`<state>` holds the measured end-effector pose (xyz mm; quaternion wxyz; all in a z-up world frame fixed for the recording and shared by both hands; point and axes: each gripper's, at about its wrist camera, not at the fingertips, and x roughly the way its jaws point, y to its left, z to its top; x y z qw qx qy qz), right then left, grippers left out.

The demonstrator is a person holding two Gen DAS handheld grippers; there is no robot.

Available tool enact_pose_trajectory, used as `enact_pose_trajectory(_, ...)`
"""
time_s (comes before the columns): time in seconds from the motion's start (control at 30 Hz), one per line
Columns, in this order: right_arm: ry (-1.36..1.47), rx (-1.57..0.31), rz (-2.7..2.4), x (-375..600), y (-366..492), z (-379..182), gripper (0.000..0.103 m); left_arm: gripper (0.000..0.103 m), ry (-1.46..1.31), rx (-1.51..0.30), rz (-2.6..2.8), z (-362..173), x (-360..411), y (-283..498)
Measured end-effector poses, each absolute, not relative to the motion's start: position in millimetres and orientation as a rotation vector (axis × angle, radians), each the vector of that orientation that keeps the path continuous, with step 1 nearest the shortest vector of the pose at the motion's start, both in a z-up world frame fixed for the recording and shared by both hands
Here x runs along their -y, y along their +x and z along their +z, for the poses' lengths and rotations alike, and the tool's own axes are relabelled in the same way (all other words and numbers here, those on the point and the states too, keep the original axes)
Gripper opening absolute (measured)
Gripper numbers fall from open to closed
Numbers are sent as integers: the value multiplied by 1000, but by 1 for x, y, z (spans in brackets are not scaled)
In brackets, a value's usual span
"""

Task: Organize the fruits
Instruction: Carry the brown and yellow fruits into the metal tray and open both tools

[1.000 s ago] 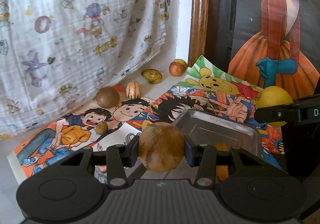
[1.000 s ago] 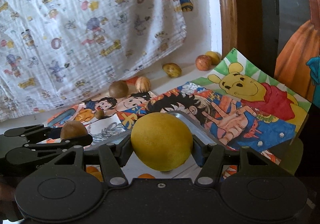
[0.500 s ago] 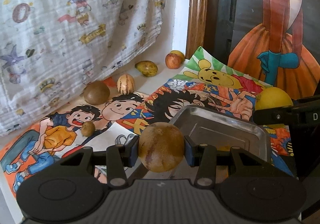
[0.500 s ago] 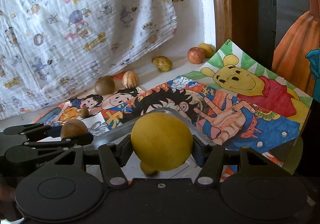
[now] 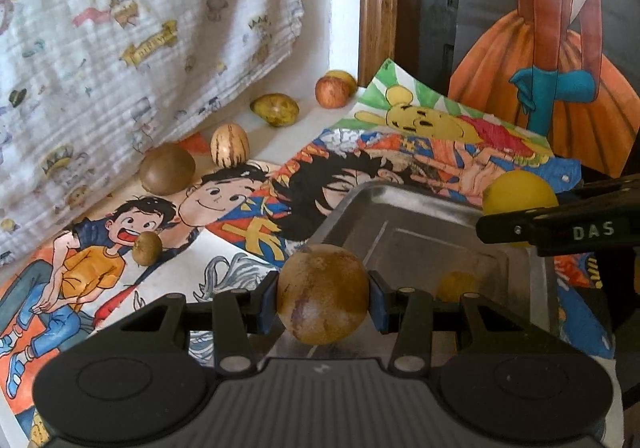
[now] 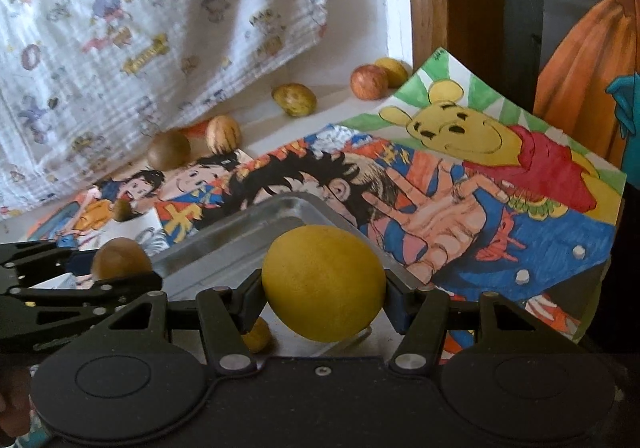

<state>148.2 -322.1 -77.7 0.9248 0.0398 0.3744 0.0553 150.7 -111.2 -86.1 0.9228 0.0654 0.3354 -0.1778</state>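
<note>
My left gripper [image 5: 323, 294] is shut on a round brown mottled fruit [image 5: 323, 294], held above the near left corner of a metal tray [image 5: 416, 208]. My right gripper [image 6: 324, 294] is shut on a yellow fruit [image 6: 324, 294] over the tray [image 6: 256, 236]; this yellow fruit [image 5: 518, 190] also shows at the right of the left wrist view. The brown fruit [image 6: 120, 260] shows at the left of the right wrist view. A small yellow fruit [image 5: 456, 284] lies inside the tray.
Loose fruits lie on the cartoon-printed paper and the white ledge: a small brown one [image 5: 147, 248], a large brown one [image 5: 167, 174], a striped one [image 5: 229, 146], a greenish one [image 5: 275, 110] and a red apple [image 5: 331, 91]. A printed cloth [image 5: 140, 28] hangs behind.
Both grippers have moved forward and lower toward the tray with their fruits still held; the tray and loose fruits look closer. A small yellow fruit inside the tray is now plainer.
</note>
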Motion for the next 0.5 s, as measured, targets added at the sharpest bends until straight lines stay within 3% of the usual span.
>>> enact_pose_trajectory(0.5, 28, -808, 92, 313, 153, -110, 62, 50, 187, -757, -376, -110, 120, 151)
